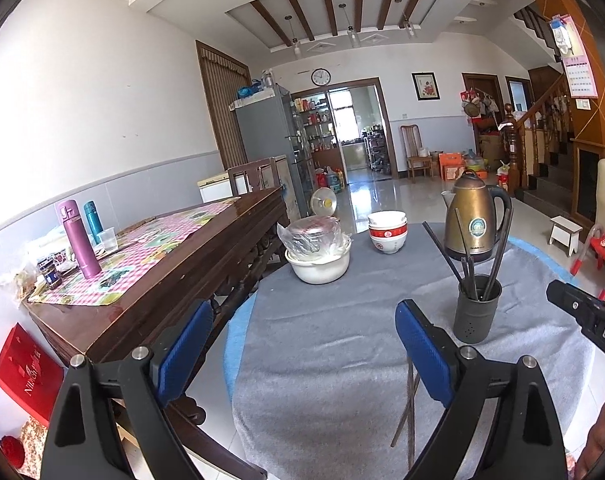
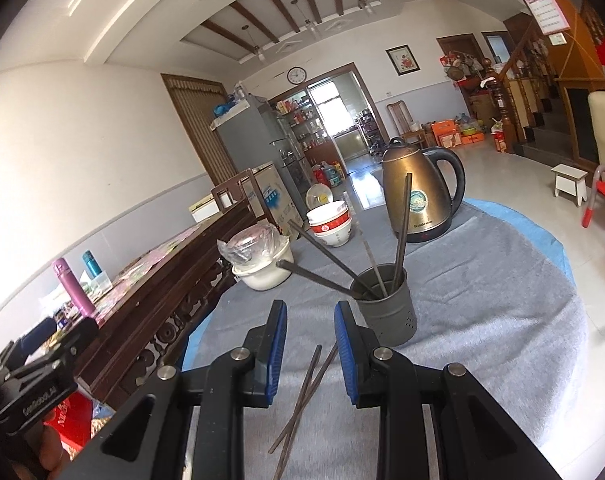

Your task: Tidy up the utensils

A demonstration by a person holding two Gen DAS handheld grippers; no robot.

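A grey perforated holder stands on the grey-clothed round table with several dark chopsticks leaning in it. Two loose chopsticks lie on the cloth in front of the holder. My right gripper hovers over their far ends, its blue pads a narrow gap apart and nothing pressed between them. To the left of the holder, my left gripper is wide open and empty. The right gripper's black body shows at the right edge of the left wrist view.
A bronze kettle stands behind the holder. Stacked red-and-white bowls and a white pot with a bagged lid sit at the table's far left. A dark wooden sideboard abuts the table on the left.
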